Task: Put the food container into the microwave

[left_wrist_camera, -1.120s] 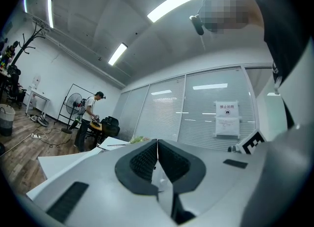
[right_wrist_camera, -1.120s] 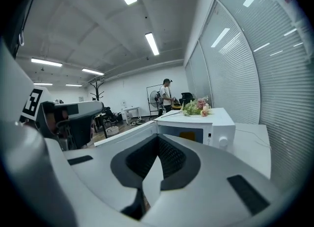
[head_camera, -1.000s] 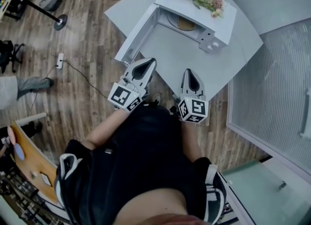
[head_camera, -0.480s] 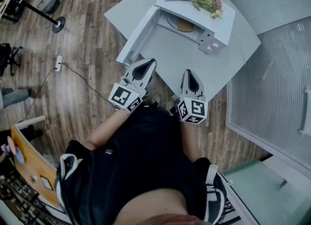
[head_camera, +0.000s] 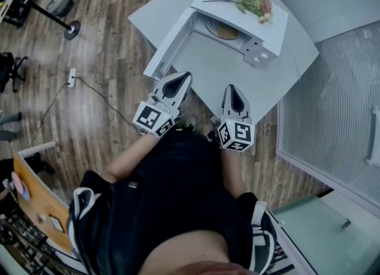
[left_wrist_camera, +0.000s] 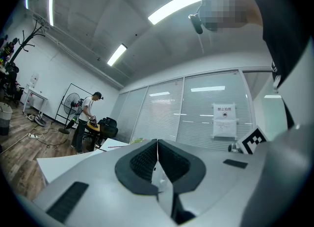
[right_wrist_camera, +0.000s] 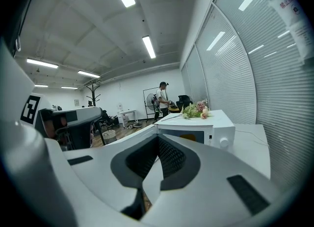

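A white microwave [head_camera: 261,33] stands on the white table [head_camera: 267,84], its door [head_camera: 169,45] swung open to the left. Inside, on the turntable, lies a yellowish food container [head_camera: 227,29], partly hidden by the microwave's top. My left gripper [head_camera: 180,78] and right gripper [head_camera: 231,89] hover side by side over the table's near edge, well short of the microwave. Both are shut with nothing in them. In the right gripper view, beyond the shut gripper [right_wrist_camera: 158,140], the microwave [right_wrist_camera: 206,128] shows an orange patch in its opening. The left gripper [left_wrist_camera: 157,145] points up at a glass wall.
A bunch of flowers [head_camera: 255,0] lies on the microwave's top. A glass partition [head_camera: 332,107] runs along the table's right side. Wooden floor with a cable and power strip [head_camera: 72,78] lies to the left. A person [left_wrist_camera: 86,120] stands at a far desk.
Both grippers stay where they were. At the head view's left edge a person's leg has moved out of sight.
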Available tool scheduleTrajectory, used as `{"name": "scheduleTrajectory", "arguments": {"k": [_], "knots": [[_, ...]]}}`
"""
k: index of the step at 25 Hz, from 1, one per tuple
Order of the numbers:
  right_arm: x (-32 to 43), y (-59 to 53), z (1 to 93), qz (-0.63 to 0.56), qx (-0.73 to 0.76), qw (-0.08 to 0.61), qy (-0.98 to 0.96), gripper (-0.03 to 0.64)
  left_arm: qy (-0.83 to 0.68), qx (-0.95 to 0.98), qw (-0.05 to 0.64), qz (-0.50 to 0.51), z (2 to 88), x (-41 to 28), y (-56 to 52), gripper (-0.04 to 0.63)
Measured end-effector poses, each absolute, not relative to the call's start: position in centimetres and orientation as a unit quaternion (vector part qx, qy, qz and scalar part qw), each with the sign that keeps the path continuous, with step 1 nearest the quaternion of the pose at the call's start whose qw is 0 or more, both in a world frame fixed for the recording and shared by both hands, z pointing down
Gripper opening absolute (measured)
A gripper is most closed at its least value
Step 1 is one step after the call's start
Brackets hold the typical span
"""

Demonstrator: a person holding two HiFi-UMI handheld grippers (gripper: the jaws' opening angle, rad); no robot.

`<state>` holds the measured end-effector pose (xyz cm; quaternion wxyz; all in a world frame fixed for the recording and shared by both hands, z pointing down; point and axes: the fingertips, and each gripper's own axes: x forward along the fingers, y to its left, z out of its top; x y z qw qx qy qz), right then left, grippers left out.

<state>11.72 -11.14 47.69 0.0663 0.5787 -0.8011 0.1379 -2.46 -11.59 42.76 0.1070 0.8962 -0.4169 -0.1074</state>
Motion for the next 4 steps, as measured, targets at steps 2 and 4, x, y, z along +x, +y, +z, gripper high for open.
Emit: {"name": "scheduleTrajectory", "arguments": {"k": [2, 4], "knots": [[11.64, -11.09, 47.77, 0.138, 0.580, 0.066, -0.800, 0.025, -0.416, 0.897, 0.107, -0.108, 42.83, -2.54, -11.51, 0.023], [11.60, -11.08, 47.90, 0.139, 0.581, 0.065, -0.800, 0.025, -0.415, 0.897, 0.107, -0.108, 42.96, -2.57, -11.47, 0.023]]}}
